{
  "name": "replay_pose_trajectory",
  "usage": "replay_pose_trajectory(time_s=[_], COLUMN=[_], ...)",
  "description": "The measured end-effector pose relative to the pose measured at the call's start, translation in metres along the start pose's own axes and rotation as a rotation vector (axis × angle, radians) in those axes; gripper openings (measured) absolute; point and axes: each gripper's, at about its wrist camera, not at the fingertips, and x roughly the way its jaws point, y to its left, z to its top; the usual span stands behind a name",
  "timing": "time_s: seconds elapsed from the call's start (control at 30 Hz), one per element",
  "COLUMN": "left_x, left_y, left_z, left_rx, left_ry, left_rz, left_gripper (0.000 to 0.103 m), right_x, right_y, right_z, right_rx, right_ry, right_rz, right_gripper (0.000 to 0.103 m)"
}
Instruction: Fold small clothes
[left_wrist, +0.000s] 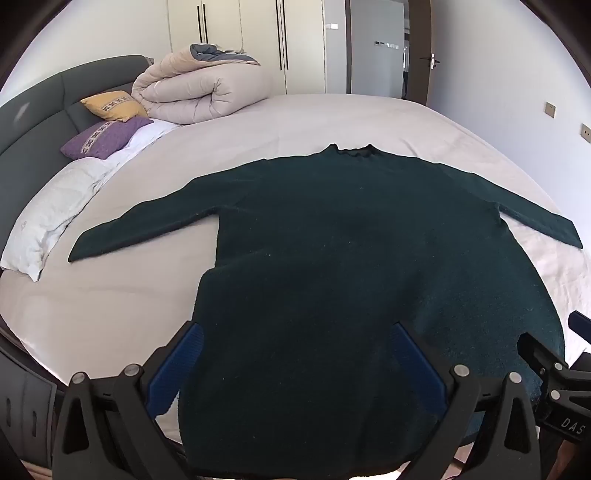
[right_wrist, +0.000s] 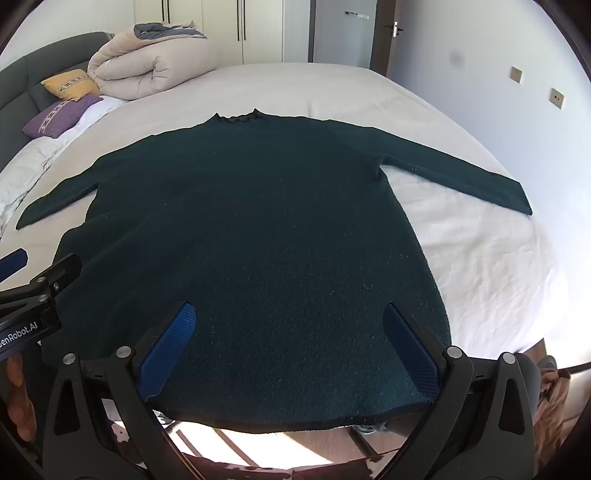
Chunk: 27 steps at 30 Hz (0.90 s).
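Left wrist view
Step in hand: I judge I'm at the very start; the sweater (left_wrist: 351, 240) lies flat and unfolded on the bed (left_wrist: 295, 118), both sleeves spread, collar at the far end.
Left gripper (left_wrist: 299, 365): released, blue fingers (left_wrist: 177, 373) spread wide, hanging over the sweater's near hem on its left half; nothing is grasped.
Next move: I would go for the left sleeve (left_wrist: 140, 225) or the left hem corner, and that calls for a low pinch that lifts the knit without also catching the sheet.
Around the sweater: beyond its left sleeve sit a white pillow (left_wrist: 48, 214), a purple cushion (left_wrist: 105, 136), a yellow cushion (left_wrist: 114, 105) and a rolled duvet (left_wrist: 199, 92), all well apart from it.
In the way: nothing lies on the sweater; the other tong's tip shows beside its right hem.

Right wrist view
Right gripper (right_wrist: 290, 354): released too, jaws wide, over the sweater's (right_wrist: 258, 221) near hem on the right half, holding nothing.
Hem: it reaches the bed's near edge and seems to overhang it slightly.
Right sleeve (right_wrist: 461, 177): stretched flat on the sheet, free to pick up.
Risk: thick knit may slip or bunch, I think.
Left of the sweater's hem: the left gripper's arm and a hand (right_wrist: 18, 398) behind it.
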Motion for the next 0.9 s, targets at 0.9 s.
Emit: replay_pose_trajectory(time_s=[0.9], left_x=[0.0073], left_y=[0.0016], left_z=[-0.0042], left_rx=[-0.011], left_ry=[0.029], left_rz=[-0.01], left_gripper=[0.103], right_x=[0.0015], right_y=[0.0015], right_z=[-0.0005], right_rx=[-0.005], right_ry=[0.007], right_rz=[-0.004], right_gripper=[0.103])
